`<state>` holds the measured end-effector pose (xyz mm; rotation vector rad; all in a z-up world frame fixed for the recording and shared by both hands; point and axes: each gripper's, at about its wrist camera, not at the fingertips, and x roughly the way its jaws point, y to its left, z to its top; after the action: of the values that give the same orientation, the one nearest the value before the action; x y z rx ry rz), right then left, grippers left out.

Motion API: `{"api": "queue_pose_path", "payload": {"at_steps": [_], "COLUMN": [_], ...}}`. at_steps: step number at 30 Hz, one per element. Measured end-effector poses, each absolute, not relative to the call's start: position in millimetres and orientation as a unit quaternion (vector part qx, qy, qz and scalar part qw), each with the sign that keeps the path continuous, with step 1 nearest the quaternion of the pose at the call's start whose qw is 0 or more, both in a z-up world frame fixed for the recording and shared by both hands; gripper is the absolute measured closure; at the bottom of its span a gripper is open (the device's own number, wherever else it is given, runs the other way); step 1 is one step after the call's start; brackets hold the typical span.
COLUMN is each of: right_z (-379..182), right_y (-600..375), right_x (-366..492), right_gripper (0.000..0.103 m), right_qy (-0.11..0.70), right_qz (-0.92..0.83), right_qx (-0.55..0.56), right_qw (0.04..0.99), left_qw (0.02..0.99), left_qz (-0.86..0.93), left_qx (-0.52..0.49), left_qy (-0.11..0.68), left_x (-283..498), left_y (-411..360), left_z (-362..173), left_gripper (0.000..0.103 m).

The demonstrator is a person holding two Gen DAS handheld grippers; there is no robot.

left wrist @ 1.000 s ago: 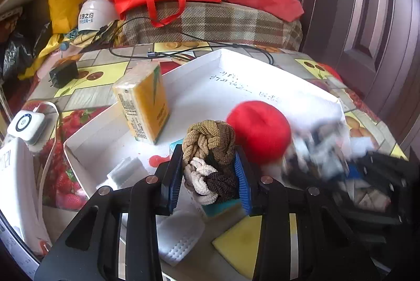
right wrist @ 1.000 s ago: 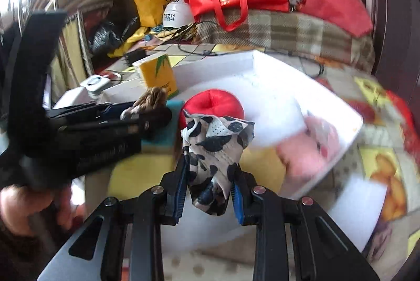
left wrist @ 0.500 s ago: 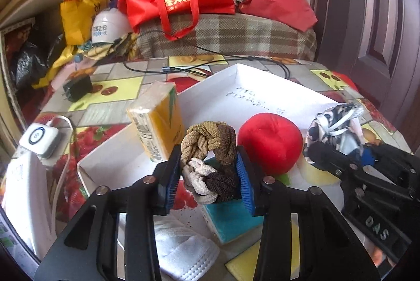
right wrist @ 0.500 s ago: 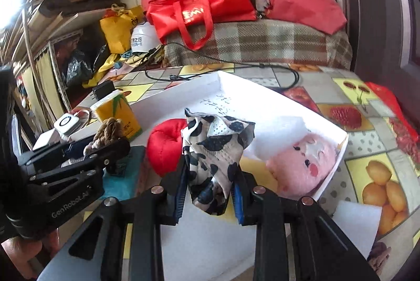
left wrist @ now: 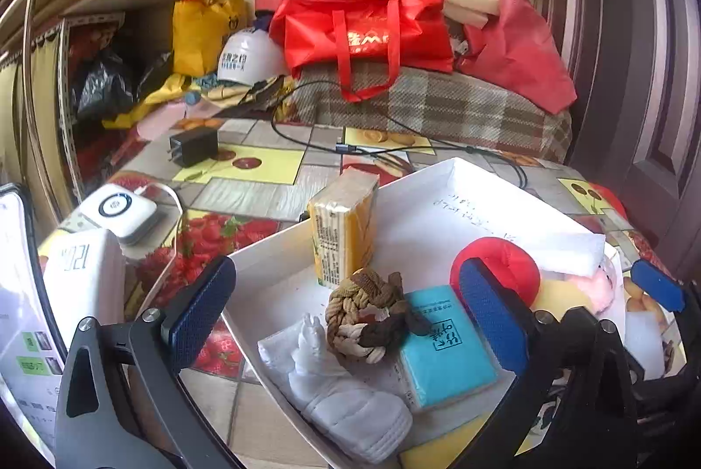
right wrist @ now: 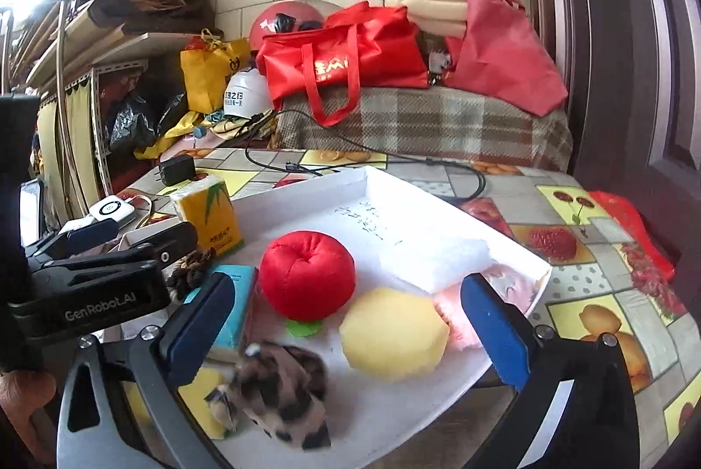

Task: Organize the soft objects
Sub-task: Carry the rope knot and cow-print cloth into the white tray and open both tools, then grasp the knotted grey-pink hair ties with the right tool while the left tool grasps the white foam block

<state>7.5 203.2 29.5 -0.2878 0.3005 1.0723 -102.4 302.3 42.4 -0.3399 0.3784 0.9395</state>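
Left gripper (left wrist: 346, 307) spread wide, gripping nothing, above braided hair ties (left wrist: 368, 315) lying on teal pack (left wrist: 447, 350) in white tray (left wrist: 442, 179). Right gripper (right wrist: 346, 311) likewise wide, empty, over spotted cloth (right wrist: 280, 394); beyond, red plush apple (right wrist: 306, 271).

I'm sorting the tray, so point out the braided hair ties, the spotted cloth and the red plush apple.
braided hair ties (left wrist: 372, 315), left wrist view, knot centre
spotted cloth (right wrist: 285, 394), right wrist view, middle fold
red plush apple (right wrist: 306, 271), right wrist view, front face

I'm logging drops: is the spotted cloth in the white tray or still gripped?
In the tray. The spotted cloth lies crumpled on the white tray, with the right gripper open and touching nothing.
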Motion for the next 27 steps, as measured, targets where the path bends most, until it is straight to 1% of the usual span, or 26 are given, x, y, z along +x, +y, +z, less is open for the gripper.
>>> {"api": "queue_pose_path", "payload": {"at_steps": [5, 10, 15, 18, 20, 23, 24, 26, 27], "right_z": [30.2, 32.7, 32.3, 33.1, 33.8, 32.7, 32.2, 30.8, 31.9], "right_y": [200.8, 187.2, 179.7, 165.1, 151.2, 123.0, 113.7, 98.5, 88.5], "right_x": [7.7, 0.8, -4.5, 0.8, 7.5, 23.8, 26.4, 27.0, 26.1], "right_gripper": [0.0, 0.0, 0.0, 0.0, 0.0, 0.0, 0.0, 0.0, 0.0], "right_qy": [0.139, 0.109, 0.106, 0.116, 0.129, 0.177, 0.182, 0.176, 0.161], "right_qz": [0.5, 0.455, 0.45, 0.451, 0.451, 0.456, 0.452, 0.442, 0.43], "right_qx": [-0.131, -0.117, -0.129, -0.107, -0.089, -0.035, -0.024, -0.031, -0.047], "right_qw": [0.845, 0.876, 0.877, 0.878, 0.879, 0.871, 0.873, 0.879, 0.887], "left_qw": [0.863, 0.868, 0.873, 0.878, 0.884, 0.892, 0.896, 0.904, 0.907], "left_qz": [0.446, 0.444, 0.45, 0.453, 0.443, 0.426, 0.419, 0.4, 0.393], "left_qx": [-0.156, -0.145, -0.112, -0.086, -0.082, -0.079, -0.076, -0.073, -0.072], "left_qy": [0.178, 0.169, 0.15, 0.127, 0.125, 0.128, 0.127, 0.129, 0.13], "left_x": [-102.4, -104.0, -104.5, -108.2, -108.8, -106.2, -104.9, -101.3, -98.2], "left_y": [299.4, 294.5, 280.1, 266.2, 260.2, 249.4, 244.6, 234.1, 229.8], "left_z": [43.5, 46.1, 51.1, 55.5, 56.4, 57.3, 57.8, 58.8, 58.8], "left_gripper": [0.0, 0.0, 0.0, 0.0, 0.0, 0.0, 0.0, 0.0, 0.0]}}
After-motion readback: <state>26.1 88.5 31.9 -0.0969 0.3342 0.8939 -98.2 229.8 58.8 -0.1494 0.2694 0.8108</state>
